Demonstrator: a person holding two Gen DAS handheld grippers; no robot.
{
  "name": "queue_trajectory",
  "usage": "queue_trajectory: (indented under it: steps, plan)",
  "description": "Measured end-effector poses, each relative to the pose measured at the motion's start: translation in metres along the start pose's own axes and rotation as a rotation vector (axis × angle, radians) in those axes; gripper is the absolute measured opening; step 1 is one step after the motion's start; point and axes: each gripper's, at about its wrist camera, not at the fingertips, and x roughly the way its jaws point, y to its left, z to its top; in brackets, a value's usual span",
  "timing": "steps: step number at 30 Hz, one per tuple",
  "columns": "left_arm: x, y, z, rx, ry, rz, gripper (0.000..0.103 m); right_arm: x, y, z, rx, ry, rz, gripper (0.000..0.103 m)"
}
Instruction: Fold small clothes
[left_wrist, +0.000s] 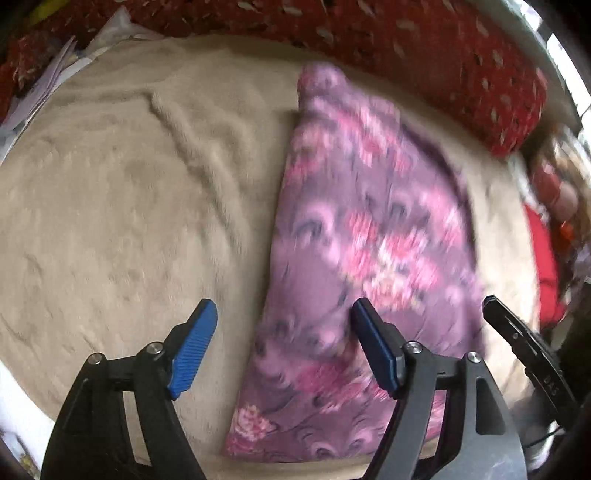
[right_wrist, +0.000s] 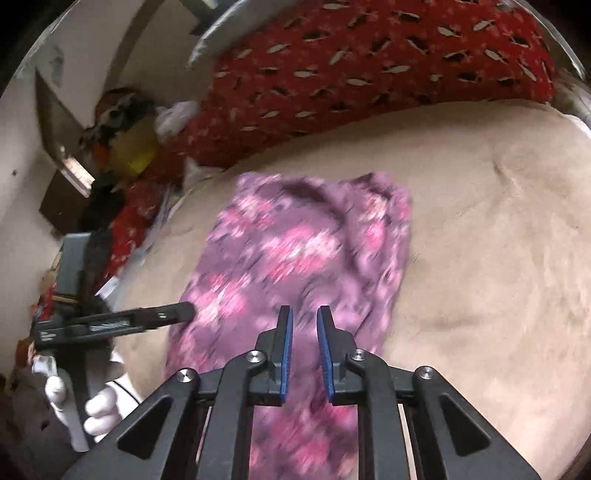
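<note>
A small purple garment with pink flowers (left_wrist: 369, 221) lies spread flat on a beige blanket (left_wrist: 129, 203). My left gripper (left_wrist: 283, 317) hangs over the garment's near left edge, jaws wide open and empty. One blue pad is over the blanket, the other over the cloth. A black finger (left_wrist: 511, 326) of the other tool shows at the right. In the right wrist view, my right gripper (right_wrist: 305, 310) hovers above the near part of the garment (right_wrist: 295, 251). Its blue pads stand a narrow gap apart, with nothing pinched between them. A white-gloved hand (right_wrist: 99, 406) holds the left tool at lower left.
A long red patterned bolster (right_wrist: 369, 55) lines the far edge of the bed. Papers (left_wrist: 55, 74) lie at the blanket's far left corner. Mixed clutter (right_wrist: 122, 122) is piled beside the bed. The beige blanket (right_wrist: 480, 258) stretches bare on either side of the garment.
</note>
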Motion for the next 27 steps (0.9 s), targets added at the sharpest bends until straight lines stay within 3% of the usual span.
queue_trajectory:
  steps: [3, 5, 10, 14, 16, 19, 21, 27]
  plan:
    - [0.004, -0.001, -0.004, -0.02, 0.008, 0.006, 0.079, 0.026, -0.006, -0.01, -0.018, 0.102, -0.095, 0.021]
    - [-0.002, -0.001, -0.006, -0.02, 0.004, 0.008, 0.079, 0.01, -0.007, -0.011, 0.064, 0.058, -0.066, 0.026]
    - [-0.004, -0.009, -0.014, 0.005, -0.008, 0.032, 0.079, -0.014, 0.006, -0.021, 0.058, 0.004, -0.013, 0.026]
    - [-0.011, -0.002, -0.029, -0.005, 0.0, 0.032, 0.079, 0.006, 0.0, -0.036, 0.039, 0.053, -0.095, 0.026]
    - [-0.013, -0.002, -0.031, 0.001, 0.005, 0.034, 0.079, 0.009, -0.01, -0.044, 0.063, 0.061, -0.093, 0.025]
    - [-0.018, 0.001, -0.031, 0.008, 0.006, 0.016, 0.078, 0.0, -0.015, -0.037, 0.114, 0.053, -0.065, 0.026]
    - [-0.025, 0.009, -0.026, -0.01, -0.008, -0.022, 0.078, -0.013, -0.014, -0.023, 0.108, 0.0, -0.077, 0.029]
    - [-0.03, 0.024, 0.021, -0.071, -0.015, -0.06, 0.078, -0.018, -0.033, 0.027, 0.213, -0.103, -0.056, 0.031]
